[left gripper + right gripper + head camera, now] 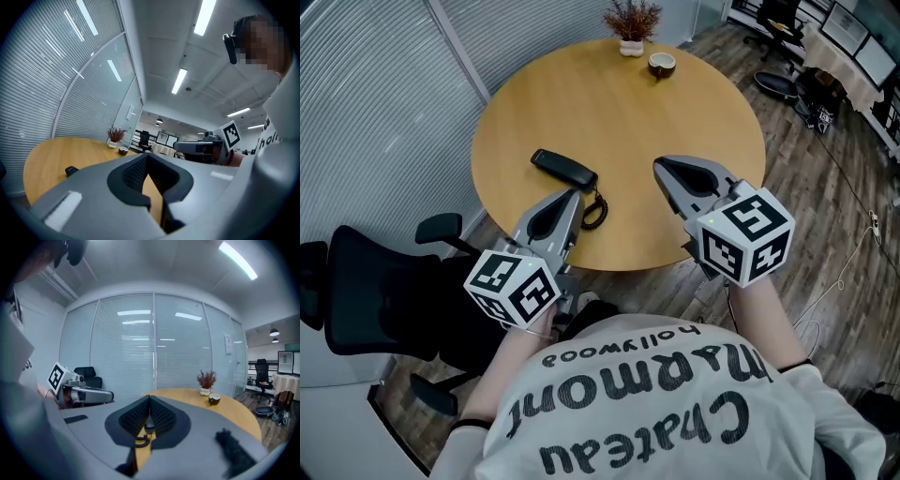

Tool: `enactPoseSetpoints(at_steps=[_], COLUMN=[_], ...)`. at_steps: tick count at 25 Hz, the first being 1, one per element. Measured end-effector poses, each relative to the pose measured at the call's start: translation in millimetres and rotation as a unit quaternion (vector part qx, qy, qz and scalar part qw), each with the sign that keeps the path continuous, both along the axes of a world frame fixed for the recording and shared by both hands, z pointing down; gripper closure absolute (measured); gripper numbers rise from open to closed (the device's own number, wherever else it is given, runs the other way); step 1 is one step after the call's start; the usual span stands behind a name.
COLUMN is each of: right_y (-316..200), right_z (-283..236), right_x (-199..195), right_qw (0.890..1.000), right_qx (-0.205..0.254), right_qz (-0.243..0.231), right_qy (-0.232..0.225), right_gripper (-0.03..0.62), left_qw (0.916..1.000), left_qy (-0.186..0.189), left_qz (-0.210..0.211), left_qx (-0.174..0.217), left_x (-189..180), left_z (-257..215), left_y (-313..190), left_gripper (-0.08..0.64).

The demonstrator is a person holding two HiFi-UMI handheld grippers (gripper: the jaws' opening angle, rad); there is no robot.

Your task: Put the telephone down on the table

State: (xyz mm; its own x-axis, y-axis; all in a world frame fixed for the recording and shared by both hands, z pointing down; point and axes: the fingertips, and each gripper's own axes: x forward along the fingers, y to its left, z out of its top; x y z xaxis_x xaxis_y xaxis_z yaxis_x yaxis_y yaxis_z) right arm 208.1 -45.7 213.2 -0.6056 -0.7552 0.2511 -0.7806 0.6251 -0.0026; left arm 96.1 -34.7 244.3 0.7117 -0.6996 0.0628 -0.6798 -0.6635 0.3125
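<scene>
Phone (564, 170): flat on table (694, 103), cord (595, 211) at near end. Left gripper (577, 195), right gripper (659, 166): jaws closed, empty; keep off cord.

Bright, even light from ceiling strips (205, 16); fisheye bending, dark corners; right gripper (149, 399) foreground soft.

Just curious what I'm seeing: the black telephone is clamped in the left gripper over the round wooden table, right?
No. The head view shows the black telephone lying on the round wooden table, not clamped; the left gripper is shut on nothing just beside it.
</scene>
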Motion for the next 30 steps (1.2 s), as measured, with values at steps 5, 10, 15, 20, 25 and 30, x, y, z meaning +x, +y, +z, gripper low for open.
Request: enactPoseSetpoints(at_steps=[5,10,15,20,25,30], right_y=[-0.9,-1.6,-0.6,-3.0,-0.9,-0.5], right_z=[-9.5,-0.3,5.7,4.0,6.2,7.4], right_x=[5.7,5.4,2.7,3.0,2.0,3.7], right_qw=[0.999,0.999,1.0,1.0,1.0,1.0], right_qx=[0.011,-0.008,-0.012,-0.01,-0.011,-0.013], right_qz=[0.01,0.008,0.003,-0.002,-0.005,-0.003], right_qy=[-0.046,-0.04,-0.015,-0.021,-0.02,-0.018], right_gripper=[0.52,0.55,0.565,0.563,0.563,0.563], left_qw=[1.0,1.0,1.0,1.0,1.0,1.0], left_qy=[0.0,0.0,-0.001,-0.002,-0.003,-0.003], left_qz=[-0.001,0.0,-0.002,0.0,0.001,0.003], left_qx=[-0.002,-0.003,-0.004,-0.003,-0.002,-0.003], left_x=[-0.6,-0.4,-0.9,1.8,2.4,4.1], left_z=[-0.1,3.3,4.0,3.1,4.0,4.4], left_y=[0.8,0.4,-0.5,-3.9,-3.1,-3.2], left_gripper=[0.558,0.558,0.558,0.558,0.558,0.558])
